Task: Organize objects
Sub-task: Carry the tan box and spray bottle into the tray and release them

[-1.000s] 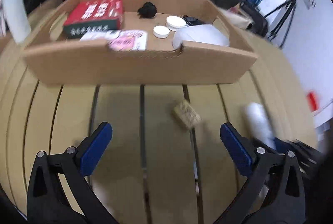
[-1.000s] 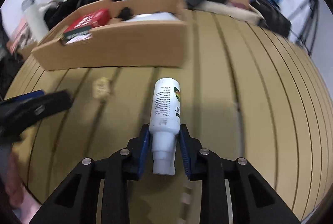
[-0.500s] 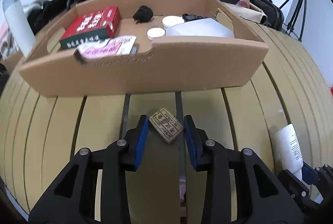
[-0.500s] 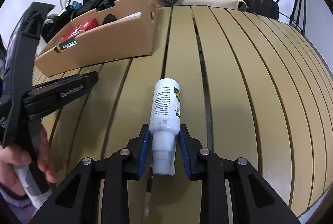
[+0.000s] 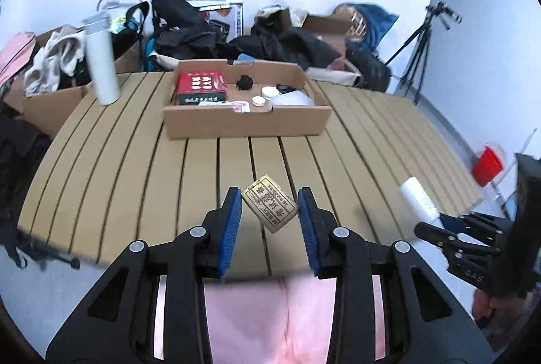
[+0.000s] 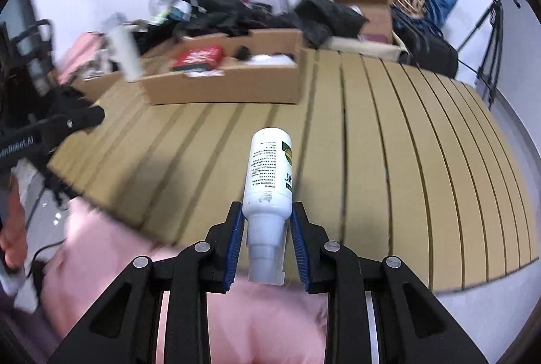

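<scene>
Your left gripper (image 5: 269,210) clamps a tan printed block (image 5: 269,209); your right gripper (image 6: 267,222) clamps a white bottle (image 6: 269,173). Both are held above the slatted table (image 5: 135,168), whose cardboard tray (image 5: 247,124) stands beyond, a white flask (image 5: 100,66) to its left.

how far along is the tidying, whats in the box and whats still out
Done: the cardboard box already holds a red box, two white lids and other bits. In hand: the left gripper grips a small tan packet, and the right gripper grips a white bottle, both held above the slatted table. Left: putting both in the box.
</scene>
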`<state>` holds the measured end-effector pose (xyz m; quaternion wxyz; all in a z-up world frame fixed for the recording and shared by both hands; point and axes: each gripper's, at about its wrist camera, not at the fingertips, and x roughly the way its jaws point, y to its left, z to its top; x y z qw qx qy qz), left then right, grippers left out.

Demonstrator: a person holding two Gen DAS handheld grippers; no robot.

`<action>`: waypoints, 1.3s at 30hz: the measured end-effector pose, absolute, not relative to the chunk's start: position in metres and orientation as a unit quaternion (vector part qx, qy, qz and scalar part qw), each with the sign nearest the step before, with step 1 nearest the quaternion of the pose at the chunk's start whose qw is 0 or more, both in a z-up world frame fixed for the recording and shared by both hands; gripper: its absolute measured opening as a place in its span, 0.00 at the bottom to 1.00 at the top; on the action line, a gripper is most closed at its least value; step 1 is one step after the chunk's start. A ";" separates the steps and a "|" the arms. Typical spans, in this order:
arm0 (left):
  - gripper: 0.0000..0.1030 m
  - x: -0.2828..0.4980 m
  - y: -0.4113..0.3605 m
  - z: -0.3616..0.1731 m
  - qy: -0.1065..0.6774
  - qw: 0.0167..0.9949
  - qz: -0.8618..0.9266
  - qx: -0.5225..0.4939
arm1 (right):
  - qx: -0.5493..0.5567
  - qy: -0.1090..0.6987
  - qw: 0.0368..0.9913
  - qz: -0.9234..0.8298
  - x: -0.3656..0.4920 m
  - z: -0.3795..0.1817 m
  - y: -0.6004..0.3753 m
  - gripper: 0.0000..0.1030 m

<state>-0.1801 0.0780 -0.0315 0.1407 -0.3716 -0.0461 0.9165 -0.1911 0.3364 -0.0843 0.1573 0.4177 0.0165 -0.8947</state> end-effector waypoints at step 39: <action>0.46 -0.589 0.100 -0.112 -0.047 0.141 0.855 -0.497 | 0.522 -0.001 0.241 -0.818 -0.560 -0.152 0.193 0.31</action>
